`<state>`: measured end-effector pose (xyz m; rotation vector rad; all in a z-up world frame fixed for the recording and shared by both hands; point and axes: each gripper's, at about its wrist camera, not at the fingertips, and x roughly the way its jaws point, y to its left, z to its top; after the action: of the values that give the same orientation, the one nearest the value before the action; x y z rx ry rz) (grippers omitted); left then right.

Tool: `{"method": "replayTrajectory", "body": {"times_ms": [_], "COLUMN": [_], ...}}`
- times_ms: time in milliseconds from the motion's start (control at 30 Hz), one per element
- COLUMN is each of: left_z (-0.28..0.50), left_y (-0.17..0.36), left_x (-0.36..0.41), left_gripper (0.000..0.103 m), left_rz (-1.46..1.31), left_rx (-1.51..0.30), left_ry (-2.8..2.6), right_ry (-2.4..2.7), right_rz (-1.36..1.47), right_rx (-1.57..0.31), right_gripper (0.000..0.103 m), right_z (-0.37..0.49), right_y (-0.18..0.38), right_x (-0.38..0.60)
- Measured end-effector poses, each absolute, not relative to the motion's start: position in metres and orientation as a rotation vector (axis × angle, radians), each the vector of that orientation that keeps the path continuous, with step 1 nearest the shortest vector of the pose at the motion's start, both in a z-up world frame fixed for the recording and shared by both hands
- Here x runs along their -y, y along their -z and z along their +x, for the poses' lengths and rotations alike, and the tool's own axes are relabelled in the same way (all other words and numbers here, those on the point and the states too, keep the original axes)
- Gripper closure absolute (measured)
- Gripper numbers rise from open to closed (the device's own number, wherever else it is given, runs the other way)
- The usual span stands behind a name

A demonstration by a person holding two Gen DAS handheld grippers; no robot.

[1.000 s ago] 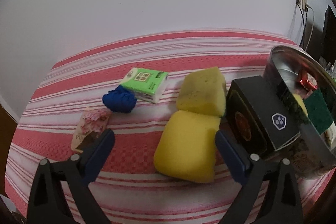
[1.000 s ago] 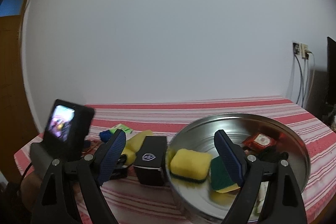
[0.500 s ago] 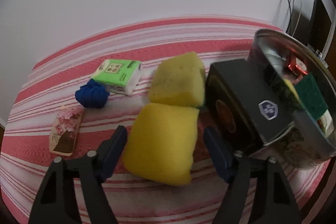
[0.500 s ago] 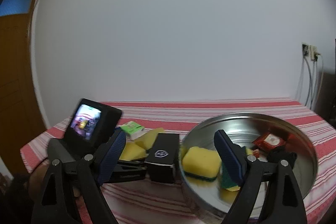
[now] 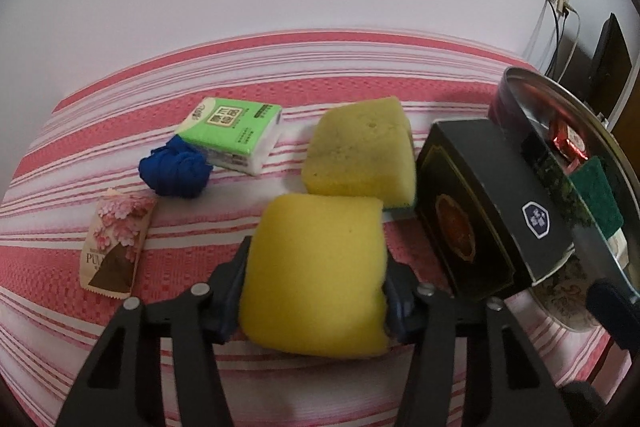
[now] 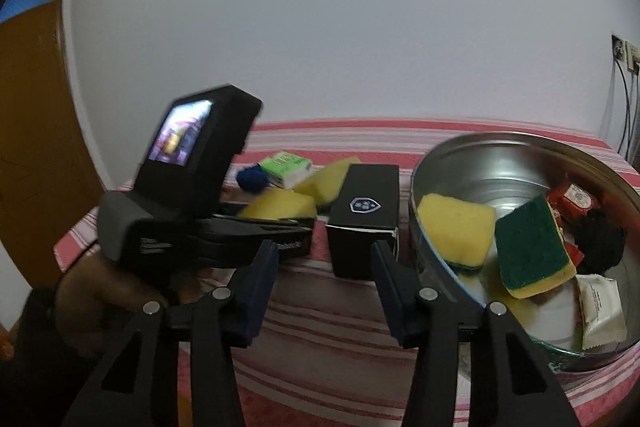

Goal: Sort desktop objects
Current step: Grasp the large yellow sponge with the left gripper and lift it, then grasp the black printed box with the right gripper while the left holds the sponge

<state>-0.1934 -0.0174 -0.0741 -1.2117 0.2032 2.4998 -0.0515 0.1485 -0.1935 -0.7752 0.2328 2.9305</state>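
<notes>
**Sponge clamped beside the metal tin**

Sponge (image 5: 316, 275), yellow, is clamped between the fingers of the left gripper (image 5: 314, 291) on the striped tablecloth (image 5: 360, 67). Largest on the cloth is the round metal tin (image 6: 472, 163), in which a yellow sponge, a green-backed sponge (image 6: 528, 247), red sachets, a black ball and a white packet are held. Against the tin's left side a black box (image 5: 492, 203) is stood. A second yellow sponge (image 5: 360, 151) is seen just behind the clamped one, touching it. Farther left lie a green tissue pack (image 5: 232, 131), a blue ball (image 5: 176, 169) touching it, and a pink sachet (image 5: 116, 239). The right gripper (image 6: 324, 275) is held with its fingers apart, nothing between them, in front of the black box.
</notes>
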Motion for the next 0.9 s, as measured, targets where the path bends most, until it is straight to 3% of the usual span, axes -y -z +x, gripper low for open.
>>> {"method": "replayTrajectory", "body": {"times_ms": [567, 733, 900], "left_z": [-0.201, -0.203, -0.204], "left_y": [0.076, 0.077, 0.076], "left_x": [0.032, 0.039, 0.038], "left_gripper": [0.048, 0.048, 0.048], "left_rz": [-1.213, -1.222, -1.226], "left_rx": [-0.108, -0.08, -0.078], "left_ry": [-2.49, -2.513, -2.522], "right_ry": [-2.636, -2.601, -2.674], "right_rz": [-0.957, -1.046, -1.052], "right_rx": [-0.088, -0.123, -0.074], "right_gripper": [0.052, 0.052, 0.066], "right_z": [-0.103, -0.127, -0.131], "right_y": [0.213, 0.224, 0.228], "right_x": [-0.132, -0.132, -0.12]}}
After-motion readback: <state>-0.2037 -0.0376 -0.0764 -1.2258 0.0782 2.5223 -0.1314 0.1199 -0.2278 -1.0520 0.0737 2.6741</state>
